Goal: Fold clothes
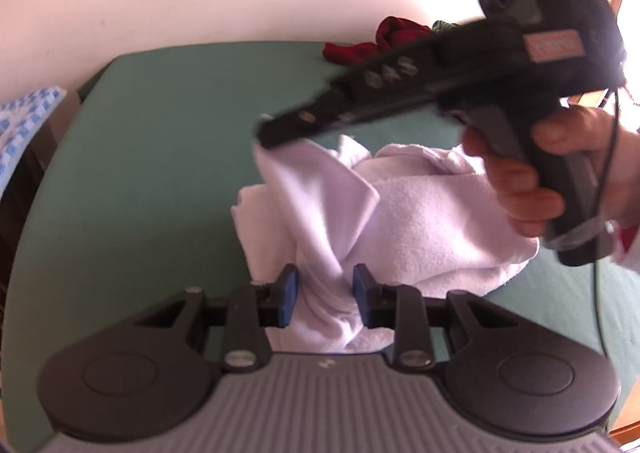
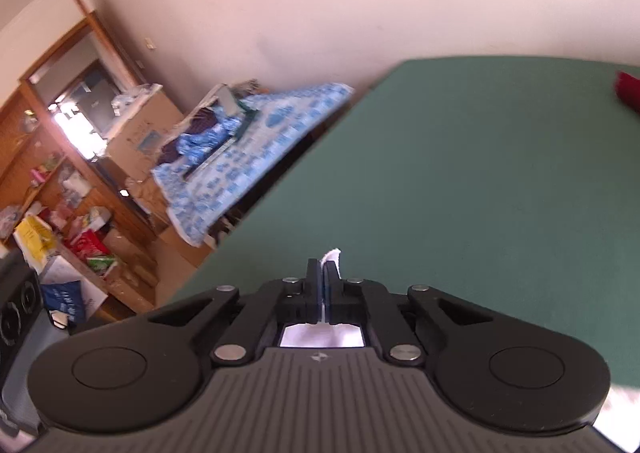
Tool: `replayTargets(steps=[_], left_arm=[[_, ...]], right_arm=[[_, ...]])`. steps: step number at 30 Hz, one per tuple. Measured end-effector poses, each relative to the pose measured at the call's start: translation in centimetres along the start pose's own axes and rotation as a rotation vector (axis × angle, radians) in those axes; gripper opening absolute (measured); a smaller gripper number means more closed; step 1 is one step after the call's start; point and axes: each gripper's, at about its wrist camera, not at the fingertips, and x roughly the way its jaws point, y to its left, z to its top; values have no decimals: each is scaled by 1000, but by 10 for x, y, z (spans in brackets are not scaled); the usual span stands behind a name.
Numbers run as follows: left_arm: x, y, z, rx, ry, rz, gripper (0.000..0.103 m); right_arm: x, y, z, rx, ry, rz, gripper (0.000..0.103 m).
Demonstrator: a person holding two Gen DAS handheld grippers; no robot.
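Observation:
A crumpled white cloth [image 1: 408,213] lies on the green table [image 1: 160,157]. In the left wrist view my left gripper [image 1: 325,295] is shut on a bunched strand of it, which fills the gap between the blue pads [image 1: 289,295]. My right gripper [image 1: 266,139], held by a hand [image 1: 520,181], reaches in from the right and pinches a corner of the same cloth, lifted above the pile. In the right wrist view the right gripper [image 2: 322,271] has its jaws together, and a small white cloth tip [image 2: 333,255] pokes out between them.
A red garment [image 1: 360,47] lies at the table's far edge by the wall, and shows as the red garment [image 2: 629,93] at the right. A blue-patterned cover [image 2: 260,141] and cluttered wooden shelves [image 2: 60,173] stand left of the table.

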Motion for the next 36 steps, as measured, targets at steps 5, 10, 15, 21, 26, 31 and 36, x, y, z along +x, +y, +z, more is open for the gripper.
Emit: replayTargets(steps=[5, 10, 15, 21, 26, 31, 36], left_arm=[[3, 0, 1, -27, 9, 9, 31], [-2, -2, -3, -19, 16, -12, 31], [-13, 1, 3, -18, 1, -30, 13], [-10, 15, 20, -77, -24, -36, 48], [12, 29, 30, -168, 32, -59, 41], [12, 45, 18, -265, 42, -76, 12], [4, 46, 18, -259, 40, -72, 13]], right_arm=[[26, -1, -8, -32, 32, -2, 4], [-26, -13, -14, 63, -113, 33, 42], [-111, 0, -51, -38, -184, -173, 36], [-170, -12, -103, 60, -254, -493, 36], [-177, -37, -112, 283, -304, -388, 37], [-143, -19, -106, 141, -197, -422, 15], [-136, -38, -108, 153, -188, -514, 7]])
